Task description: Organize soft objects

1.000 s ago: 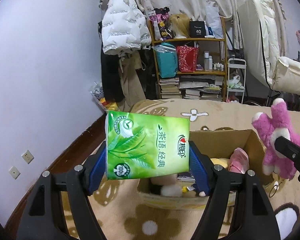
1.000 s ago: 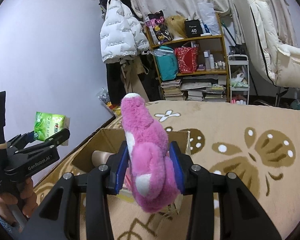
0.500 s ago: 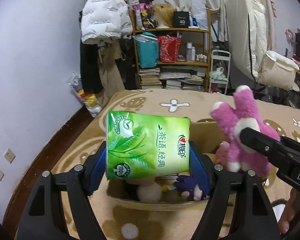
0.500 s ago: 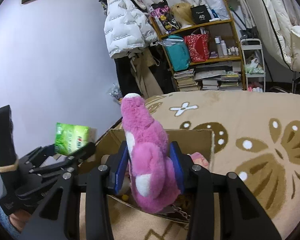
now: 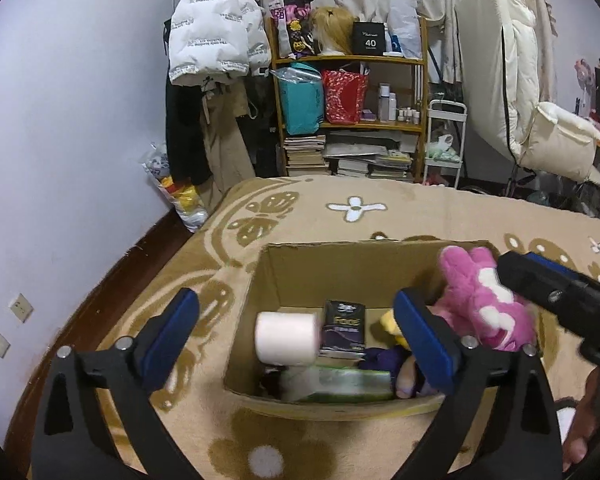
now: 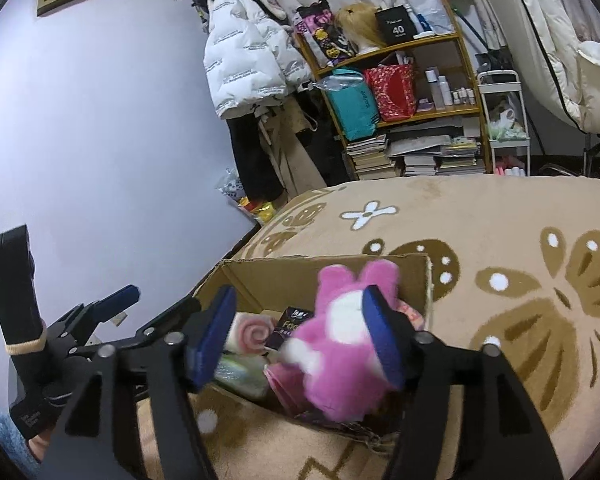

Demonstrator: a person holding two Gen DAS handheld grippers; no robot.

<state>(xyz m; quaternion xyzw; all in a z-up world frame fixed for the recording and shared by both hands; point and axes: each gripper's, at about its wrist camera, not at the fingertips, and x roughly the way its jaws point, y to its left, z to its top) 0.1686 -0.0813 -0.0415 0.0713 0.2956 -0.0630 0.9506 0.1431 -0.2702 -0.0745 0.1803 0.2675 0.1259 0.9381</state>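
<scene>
As both tongs gape, pink plush (image 6: 340,356), green pack (image 5: 340,384) in box (image 5: 340,268)

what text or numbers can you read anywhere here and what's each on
"40": black box on the top shelf; the small print above it is too small to read.
"Foo...": dark packet in the cardboard box; partly blurred.
Repeated lettering on the white puffer jacket: too small to read.
Book spines: unreadable.
</scene>
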